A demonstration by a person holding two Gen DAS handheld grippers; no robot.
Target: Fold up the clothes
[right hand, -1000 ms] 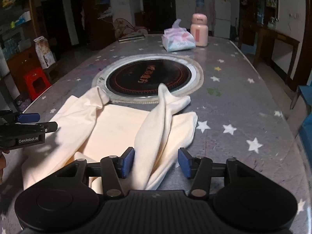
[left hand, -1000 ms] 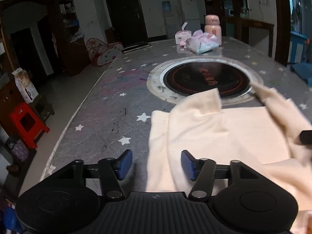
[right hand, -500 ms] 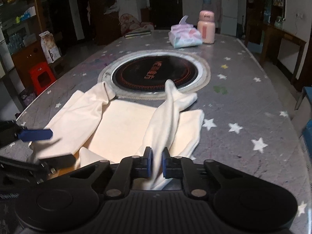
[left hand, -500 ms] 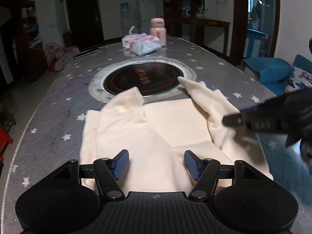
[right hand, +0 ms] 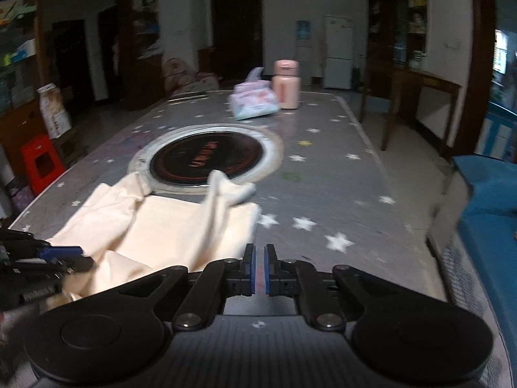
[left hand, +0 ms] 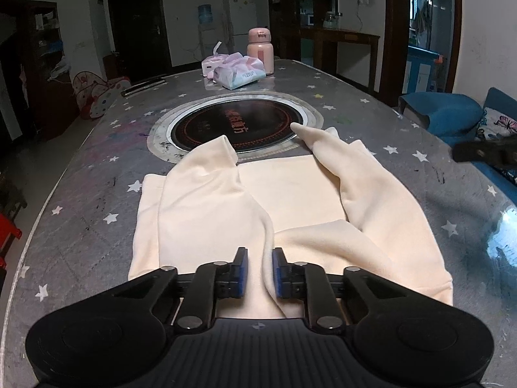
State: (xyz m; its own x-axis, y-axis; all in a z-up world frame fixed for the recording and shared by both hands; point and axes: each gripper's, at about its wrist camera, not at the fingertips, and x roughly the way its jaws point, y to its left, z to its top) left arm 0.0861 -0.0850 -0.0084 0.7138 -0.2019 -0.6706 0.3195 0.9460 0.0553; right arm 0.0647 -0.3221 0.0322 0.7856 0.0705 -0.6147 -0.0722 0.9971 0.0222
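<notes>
While flat on the starry worktop (left hand: pixel 97 168), cream top (left hand: pixel 290 190), near the round black burner (left hand: pixel 236 123). Left tool (left hand: pixel 260 273) pinching a cloth fold. Right tool (right hand: pixel 258 270) nearly closed, holding nothing.

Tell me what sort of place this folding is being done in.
Most likely a home dining room. The cream garment lies on a star-patterned dining table with a built-in round hotplate at its centre. A white fridge and a water dispenser stand against the far wall.
</notes>
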